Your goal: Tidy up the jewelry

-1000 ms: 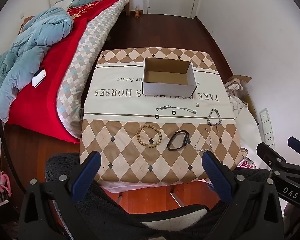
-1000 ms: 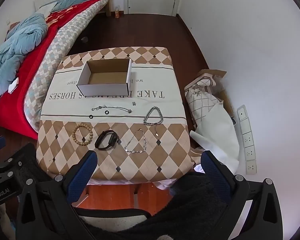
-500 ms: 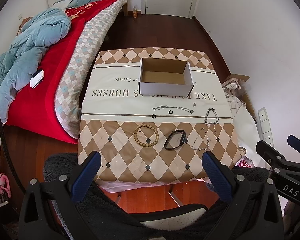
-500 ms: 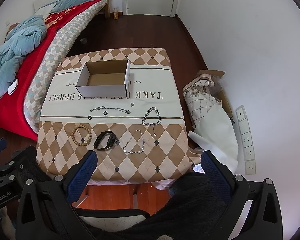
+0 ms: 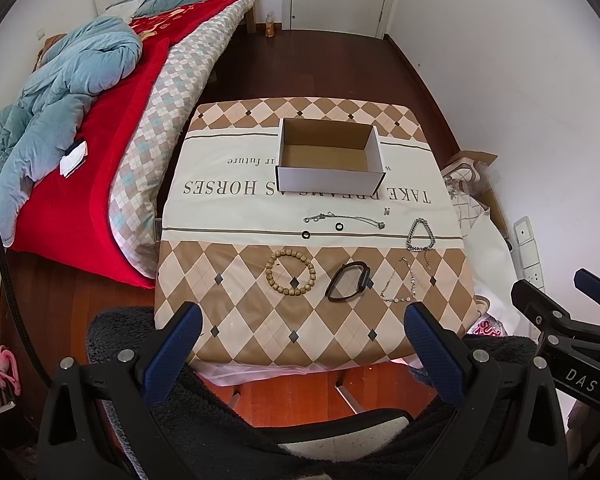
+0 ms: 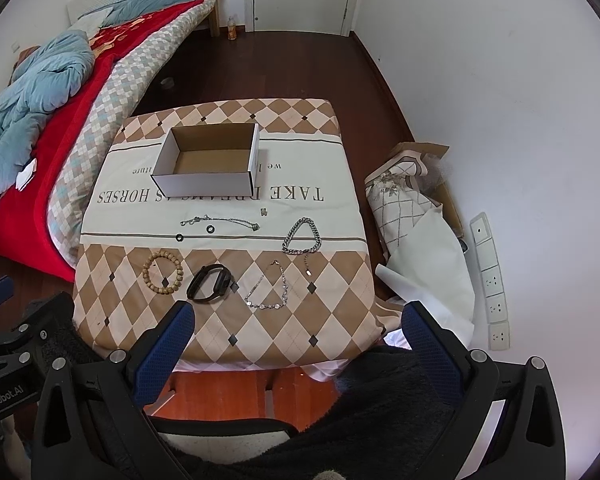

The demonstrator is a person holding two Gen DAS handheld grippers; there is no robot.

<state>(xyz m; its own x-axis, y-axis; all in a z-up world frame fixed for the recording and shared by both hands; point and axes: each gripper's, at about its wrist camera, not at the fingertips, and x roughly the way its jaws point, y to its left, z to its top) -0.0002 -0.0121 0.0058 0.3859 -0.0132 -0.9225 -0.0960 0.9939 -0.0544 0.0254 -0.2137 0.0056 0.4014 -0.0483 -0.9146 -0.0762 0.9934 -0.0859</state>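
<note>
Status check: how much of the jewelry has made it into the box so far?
Nothing done: the cardboard box looks empty. Nothing in hand: left gripper and right gripper are open. Left: bead bracelet, black band, chain bracelet, thin chains and small rings, all on the table.

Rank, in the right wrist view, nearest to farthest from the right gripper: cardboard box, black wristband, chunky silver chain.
From the right gripper:
1. Black wristband, near edge, left.
2. Chunky silver chain, mid-table, right.
3. Cardboard box, far side.
</note>
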